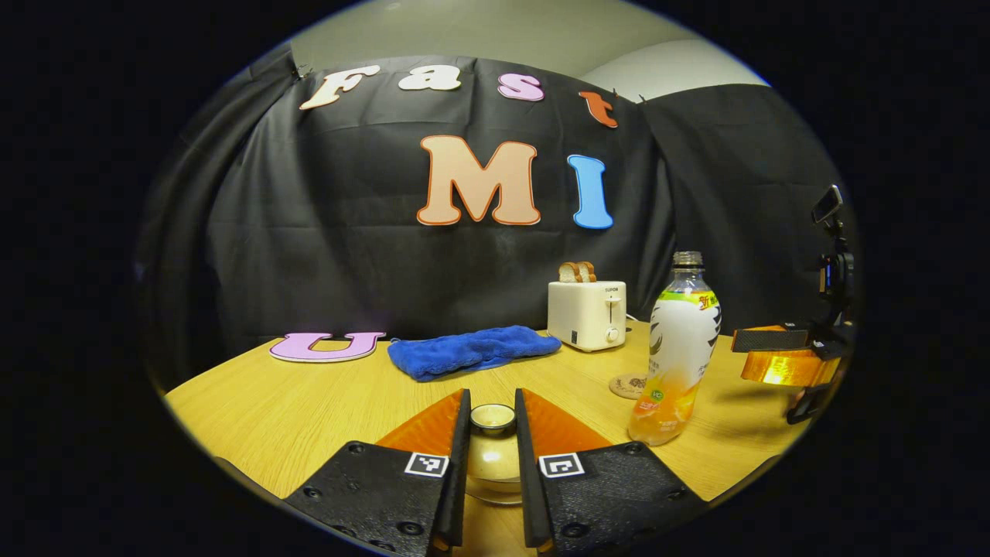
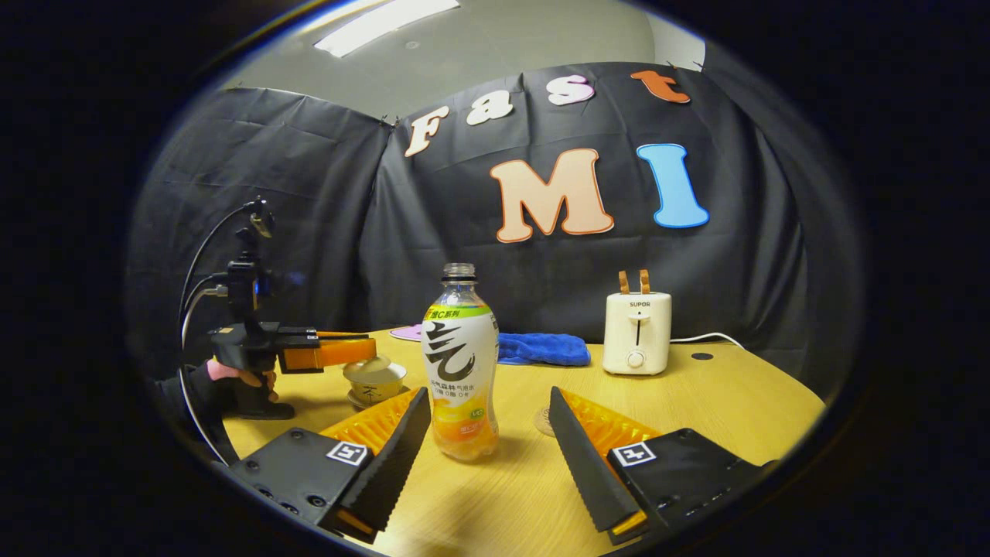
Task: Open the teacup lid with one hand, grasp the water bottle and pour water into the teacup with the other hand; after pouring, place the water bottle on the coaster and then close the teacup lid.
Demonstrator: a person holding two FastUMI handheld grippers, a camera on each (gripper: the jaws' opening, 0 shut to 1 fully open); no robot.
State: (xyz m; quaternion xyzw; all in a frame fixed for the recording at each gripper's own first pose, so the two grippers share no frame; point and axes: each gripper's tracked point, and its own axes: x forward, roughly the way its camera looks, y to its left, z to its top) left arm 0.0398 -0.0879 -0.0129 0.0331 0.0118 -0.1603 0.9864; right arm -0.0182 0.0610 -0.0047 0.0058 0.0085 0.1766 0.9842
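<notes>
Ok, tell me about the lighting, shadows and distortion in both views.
Left gripper view: fisheye bends the table edge, warm light, glare on the far hand-held gripper's orange finger, and the water bottle casts a shadow to its right. Right gripper view: a ceiling light strip glows overhead, the booth curves, and the bottle and toaster look sharp.

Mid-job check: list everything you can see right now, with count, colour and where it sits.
water bottle: 1, clear with white-orange label, uncapped, upright mid-table
teacup: 1, cream, on a saucer, left of the bottle in the right gripper view
teacup lid: 1, cream, its knob between the left fingers
coaster: 1, brown, behind the bottle
toaster: 1, white, two bread slices in it, back of table
towel: 1, blue, near the wall
table: 1, light wood
left gripper: black-orange, over the teacup
right gripper: black-orange, open, facing the bottle
hand: 1, holding the left gripper
</notes>
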